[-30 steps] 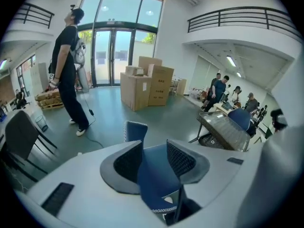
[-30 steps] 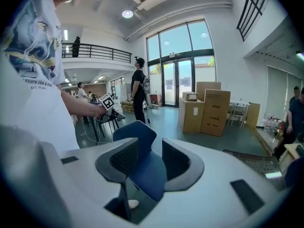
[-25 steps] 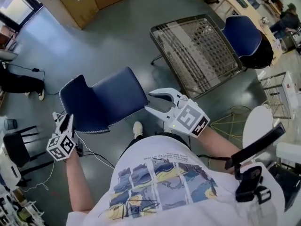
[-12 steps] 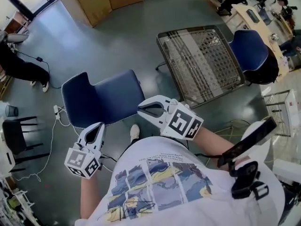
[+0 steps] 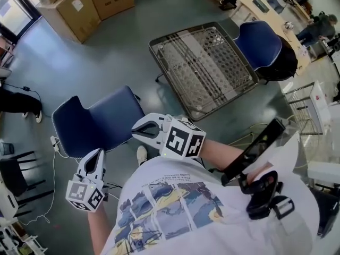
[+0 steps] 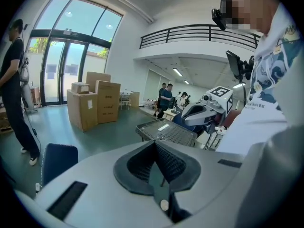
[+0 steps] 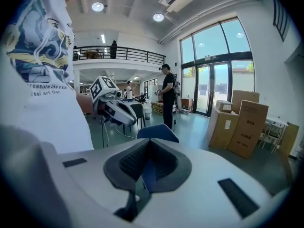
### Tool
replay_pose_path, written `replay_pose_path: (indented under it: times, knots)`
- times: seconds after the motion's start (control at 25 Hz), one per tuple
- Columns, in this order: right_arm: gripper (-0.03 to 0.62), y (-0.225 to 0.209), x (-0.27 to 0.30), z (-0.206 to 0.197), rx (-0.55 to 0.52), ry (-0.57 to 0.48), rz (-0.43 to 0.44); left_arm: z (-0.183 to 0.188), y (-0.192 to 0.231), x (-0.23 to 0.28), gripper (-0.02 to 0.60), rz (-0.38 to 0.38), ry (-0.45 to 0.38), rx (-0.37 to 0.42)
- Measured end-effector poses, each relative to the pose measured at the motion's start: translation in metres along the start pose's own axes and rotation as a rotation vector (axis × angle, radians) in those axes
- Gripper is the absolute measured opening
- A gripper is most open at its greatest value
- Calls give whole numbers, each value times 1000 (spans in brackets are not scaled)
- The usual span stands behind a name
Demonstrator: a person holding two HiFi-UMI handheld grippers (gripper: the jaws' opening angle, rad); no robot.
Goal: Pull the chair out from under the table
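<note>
Fingers of the left gripper (image 6: 155,145) are pressed together with nothing between them, and its own view shows the two ribbed pads meeting along one line. The right gripper (image 7: 148,145) has just been closing its fingers; they now meet as well, and no thing sits between them.

From the head view, the blue chair (image 5: 98,122) stands on the grey floor (image 5: 106,52) directly ahead of the person, well apart from the wire-topped surface (image 5: 202,68) and not under it. Its backrest is at the picture's left and its seat runs toward the right. The left gripper (image 5: 97,154) hangs just below the seat's near edge, tips aimed at the chair. The right gripper (image 5: 137,133) lies at the seat's near right corner, pointing left; I cannot tell whether its tips touch the seat. One white shoe (image 5: 141,154) shows between the two grippers.

A second blue chair (image 5: 261,40) sits at the far right side of the surface. Cardboard boxes (image 5: 79,4) stand at the top left, and a thin cable (image 5: 53,161) trails over the floor beside the near chair.

Looking along the left gripper, the surface (image 6: 167,132) and the right gripper (image 6: 205,113) appear beyond the fingers, with a slice of the chair (image 6: 58,161) low on the left. Looking along the right gripper, the chair (image 7: 157,131) shows just past the fingers, beside the left gripper (image 7: 114,109).
</note>
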State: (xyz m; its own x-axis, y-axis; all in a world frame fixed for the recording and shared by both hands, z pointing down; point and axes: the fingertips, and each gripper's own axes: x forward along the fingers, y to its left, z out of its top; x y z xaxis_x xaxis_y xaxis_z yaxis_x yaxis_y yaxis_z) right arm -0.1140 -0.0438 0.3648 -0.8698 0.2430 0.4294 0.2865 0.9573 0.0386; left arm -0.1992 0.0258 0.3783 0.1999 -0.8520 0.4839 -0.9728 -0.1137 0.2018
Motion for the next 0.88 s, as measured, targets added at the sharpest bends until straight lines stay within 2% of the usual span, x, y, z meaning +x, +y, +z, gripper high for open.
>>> replay_pose_path:
  times: [0.36,0.56,0.76,0.88]
  knots:
    - [11,2,-3,-2,-1,11,-17,-6,6,-1,9,6,17,-3]
    - [11,2,4,-1,12,14,-35,-12,23,-4,9,17,24,-2]
    - [11,-1,12,-3,35,27,-62,-20,64,-11,9,78,36,-15]
    - [11,-3,18,-3,48,40,-83,-23,106,-21,11,132,25,-42]
